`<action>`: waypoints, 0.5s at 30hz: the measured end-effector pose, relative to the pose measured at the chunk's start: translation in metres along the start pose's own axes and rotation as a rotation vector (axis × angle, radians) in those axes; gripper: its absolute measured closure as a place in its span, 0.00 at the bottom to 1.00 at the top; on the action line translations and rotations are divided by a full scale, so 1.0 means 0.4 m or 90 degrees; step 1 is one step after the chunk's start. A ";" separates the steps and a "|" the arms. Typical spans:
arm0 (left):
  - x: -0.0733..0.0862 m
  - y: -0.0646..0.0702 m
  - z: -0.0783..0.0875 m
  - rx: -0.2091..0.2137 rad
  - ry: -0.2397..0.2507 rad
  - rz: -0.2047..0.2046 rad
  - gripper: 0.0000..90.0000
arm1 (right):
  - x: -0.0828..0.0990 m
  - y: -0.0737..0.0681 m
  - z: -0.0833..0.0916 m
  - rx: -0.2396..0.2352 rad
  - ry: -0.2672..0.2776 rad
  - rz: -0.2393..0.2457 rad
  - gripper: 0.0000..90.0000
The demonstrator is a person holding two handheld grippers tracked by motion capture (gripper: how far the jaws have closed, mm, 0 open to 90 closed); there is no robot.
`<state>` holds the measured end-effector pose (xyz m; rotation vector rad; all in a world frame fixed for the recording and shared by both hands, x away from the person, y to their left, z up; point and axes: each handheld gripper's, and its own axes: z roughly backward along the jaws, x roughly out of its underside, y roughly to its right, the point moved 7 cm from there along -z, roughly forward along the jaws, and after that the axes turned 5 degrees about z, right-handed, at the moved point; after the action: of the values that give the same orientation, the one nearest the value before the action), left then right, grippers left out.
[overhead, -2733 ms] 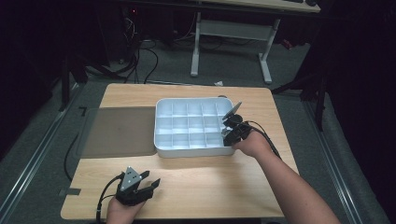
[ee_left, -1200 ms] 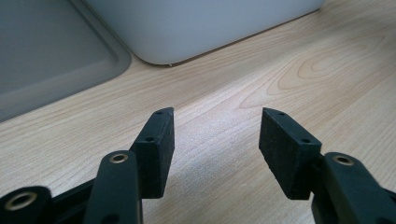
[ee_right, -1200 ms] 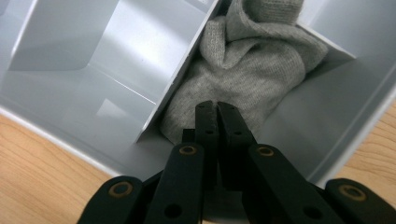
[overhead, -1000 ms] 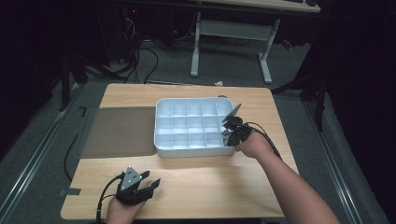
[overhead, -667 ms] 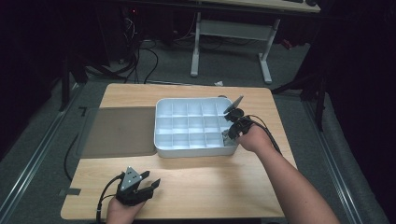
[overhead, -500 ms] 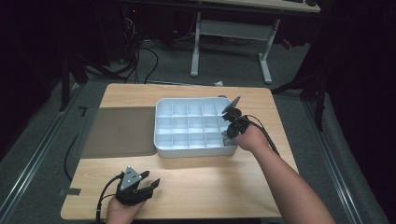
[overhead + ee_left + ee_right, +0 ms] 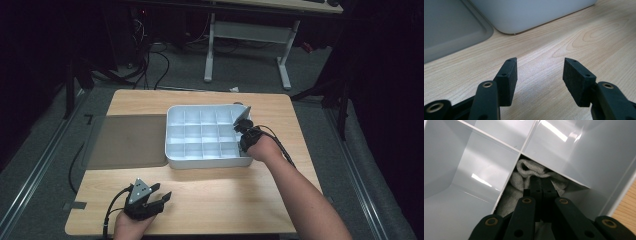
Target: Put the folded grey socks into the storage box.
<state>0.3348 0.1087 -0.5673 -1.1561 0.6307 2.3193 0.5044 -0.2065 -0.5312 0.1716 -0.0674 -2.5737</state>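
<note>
High view: right tongs [image 7: 243,131] dip into the white tray [image 7: 172,152] at its right edge; left tongs [image 7: 150,198] rest on the desk [image 7: 225,200].
Left gripper view: tongs wide apart, nothing in them.
Right gripper view: tongs squeezed together on the grey cloth [image 7: 524,173] (just closing) in a corner box.
Risk: cloth could snag on the box wall and tip the tray.

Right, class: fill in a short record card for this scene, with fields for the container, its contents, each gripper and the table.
Container: white plastic compartment tray, on the table
Contents: grey knitted cloth, bunched in one compartment
Right gripper: jaws together, tips in the cloth's folds
Left gripper: jaws apart, nothing between them
Table: light wooden tabletop; flat grey mat beside the tray
</note>
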 end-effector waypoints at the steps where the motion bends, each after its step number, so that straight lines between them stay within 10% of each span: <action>1: 0.000 0.000 0.000 0.000 0.001 0.000 0.51 | 0.001 -0.001 0.000 -0.001 0.000 -0.004 1.00; 15: -0.001 0.003 -0.001 0.002 -0.001 0.002 0.51 | 0.007 0.008 0.034 -0.012 0.021 -0.016 0.94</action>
<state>0.3346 0.1073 -0.5670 -1.1531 0.6367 2.3203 0.5019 -0.2105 -0.5178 0.2086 -0.0292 -2.5949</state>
